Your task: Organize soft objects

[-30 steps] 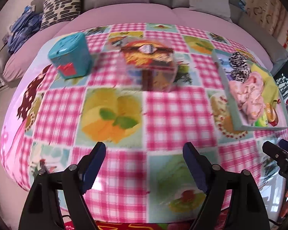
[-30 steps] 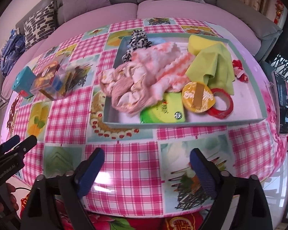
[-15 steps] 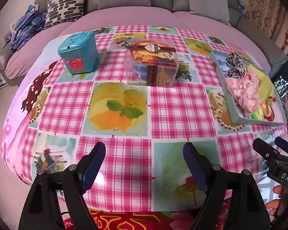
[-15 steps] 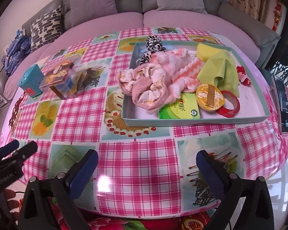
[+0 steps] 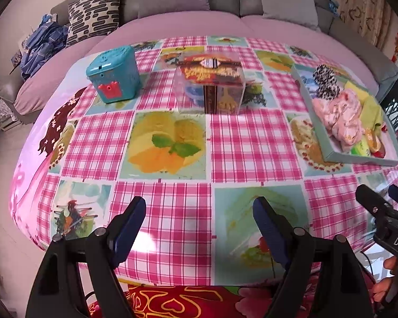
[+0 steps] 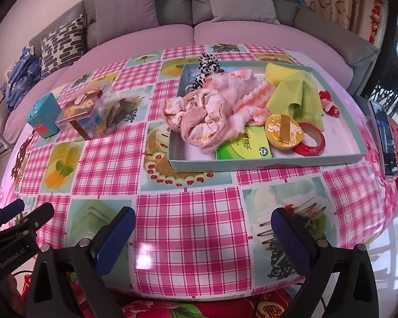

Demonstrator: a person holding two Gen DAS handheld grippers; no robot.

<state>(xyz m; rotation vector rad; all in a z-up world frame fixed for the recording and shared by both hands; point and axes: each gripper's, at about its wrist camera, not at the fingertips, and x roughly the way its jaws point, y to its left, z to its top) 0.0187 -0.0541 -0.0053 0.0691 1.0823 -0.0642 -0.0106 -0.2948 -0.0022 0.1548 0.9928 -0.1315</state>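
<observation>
A shallow teal tray point(image 6: 265, 163) on the table's right side holds a crumpled pink cloth point(image 6: 199, 116), a pink-and-white fluffy cloth point(image 6: 241, 92), a black-and-white spotted soft item point(image 6: 207, 66), a green cloth point(image 6: 294, 95) and a yellow sponge point(image 6: 278, 73). The same tray point(image 5: 358, 156) appears at the right in the left wrist view. My right gripper point(image 6: 199, 228) hangs open over the near table edge, nothing between its fingers. My left gripper point(image 5: 199, 217) is open and empty too, near the front edge, left of the tray.
A teal box point(image 5: 114, 76) and a clear plastic box point(image 5: 211, 82) stand at the far left of the table. The tray also holds a yellow round tin point(image 6: 284, 132), red tape roll point(image 6: 309, 143) and green packet point(image 6: 244, 148). A phone point(image 6: 384, 137) lies at the right edge; a sofa point(image 6: 193, 34) is behind.
Both grippers have drawn back toward the near edge, so the table objects look smaller and farther. The right gripper's fingers spread a little wider.
</observation>
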